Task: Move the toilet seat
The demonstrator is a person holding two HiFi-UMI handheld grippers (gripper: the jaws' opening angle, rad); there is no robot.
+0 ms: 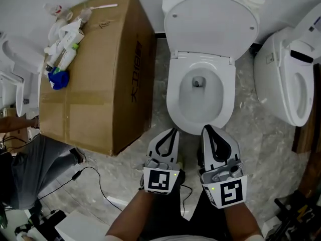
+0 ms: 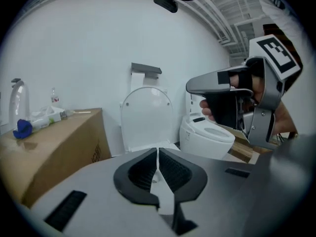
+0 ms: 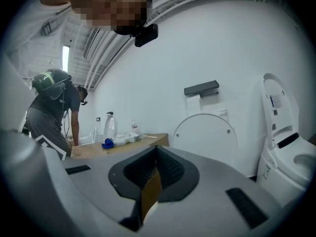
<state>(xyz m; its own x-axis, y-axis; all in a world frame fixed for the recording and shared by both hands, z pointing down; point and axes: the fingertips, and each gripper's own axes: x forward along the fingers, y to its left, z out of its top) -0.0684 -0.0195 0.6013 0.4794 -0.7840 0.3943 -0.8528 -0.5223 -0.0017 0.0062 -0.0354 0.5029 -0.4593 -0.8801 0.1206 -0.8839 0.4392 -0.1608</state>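
A white toilet (image 1: 200,92) stands straight ahead, its lid and seat (image 1: 210,21) tipped up against the wall and the bowl open. The raised lid (image 2: 147,117) also shows in the left gripper view, and again as the lid (image 3: 205,132) in the right gripper view. My left gripper (image 1: 170,133) hovers just before the bowl's front rim, shut and empty. My right gripper (image 1: 208,130) hangs beside it, also at the front rim, jaws together with nothing between them. The left gripper's tips (image 2: 158,152) and the right gripper's tips (image 3: 156,150) meet in their own views.
A large cardboard box (image 1: 95,69) stands left of the toilet, with bottles and a blue item (image 1: 58,78) on top. A second toilet (image 1: 288,79) is at the right. A person (image 1: 30,159) bends at the left, and cables (image 1: 95,185) lie on the marble floor.
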